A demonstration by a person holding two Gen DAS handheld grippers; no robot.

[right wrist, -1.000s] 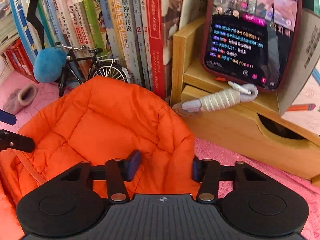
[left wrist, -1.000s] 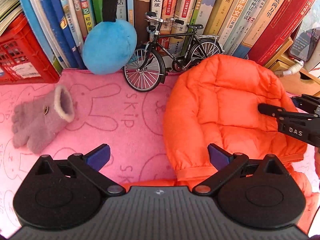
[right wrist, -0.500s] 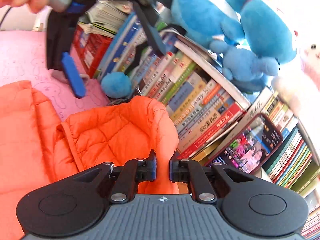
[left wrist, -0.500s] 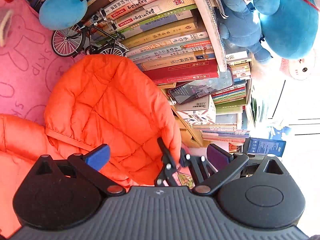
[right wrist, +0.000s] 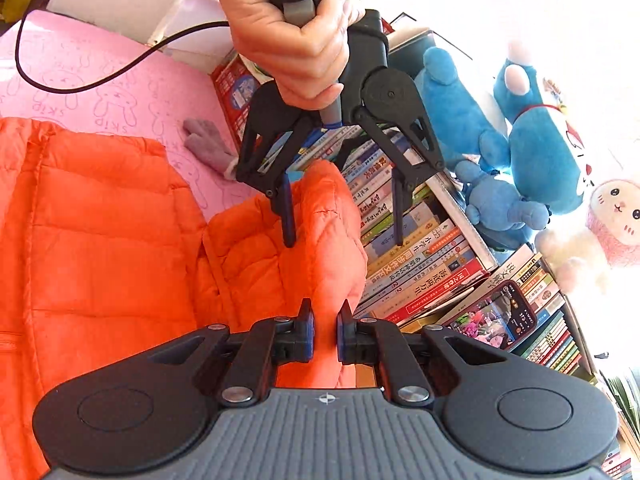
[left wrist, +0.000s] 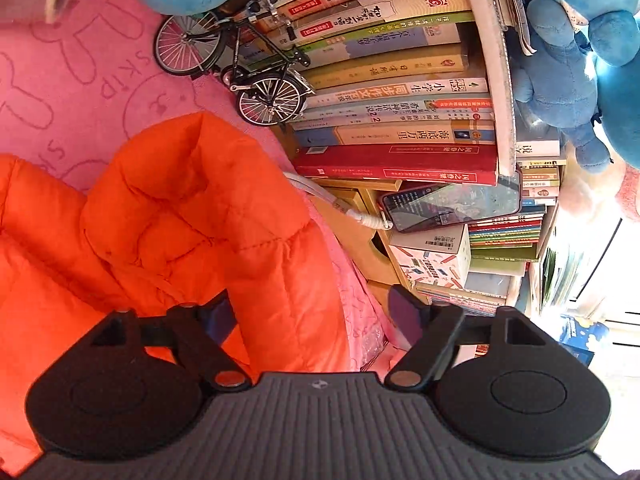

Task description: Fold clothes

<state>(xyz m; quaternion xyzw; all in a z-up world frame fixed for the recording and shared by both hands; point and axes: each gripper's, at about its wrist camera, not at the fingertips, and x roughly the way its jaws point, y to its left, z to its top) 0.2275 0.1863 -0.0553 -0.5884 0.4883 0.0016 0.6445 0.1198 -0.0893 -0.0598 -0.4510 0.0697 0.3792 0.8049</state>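
Right wrist view: my right tool [right wrist: 325, 330] is clenched on a raised fold of the orange puffer jacket [right wrist: 100, 220], the blue pads pinching the fabric so that it stands up in a ridge just ahead of them. Beyond that ridge this view shows what the other cannot: my left hand [right wrist: 296, 40] wrapped around the grey handle, its tool [right wrist: 342, 216] pointing down over the same lifted fold. One blue finger [right wrist: 286, 216] lies against the fabric; the other hangs clear in front of the books [right wrist: 420, 264], so nothing is squeezed. Its jaws have just been closing, and they stand half apart with the fold's edge between them. A black cable [right wrist: 80, 80] trails from the handle across the pink bunny-print cloth [right wrist: 100, 92] on the bench.

The rest of the jacket lies spread flat on that cloth, to the left of the lifted fold. A grey glove [right wrist: 208, 148] lies beyond the jacket, near the books, and blue plush toys [right wrist: 520, 140] sit above them.

The left wrist view, rolled sideways, shows my left tool [left wrist: 312, 312] from behind, the fold bunched against its left finger and the right finger over bare cloth. Only here do I see the model bicycle [left wrist: 236, 64] standing beyond the jacket against the books, and the phone [left wrist: 452, 204] lying below them.
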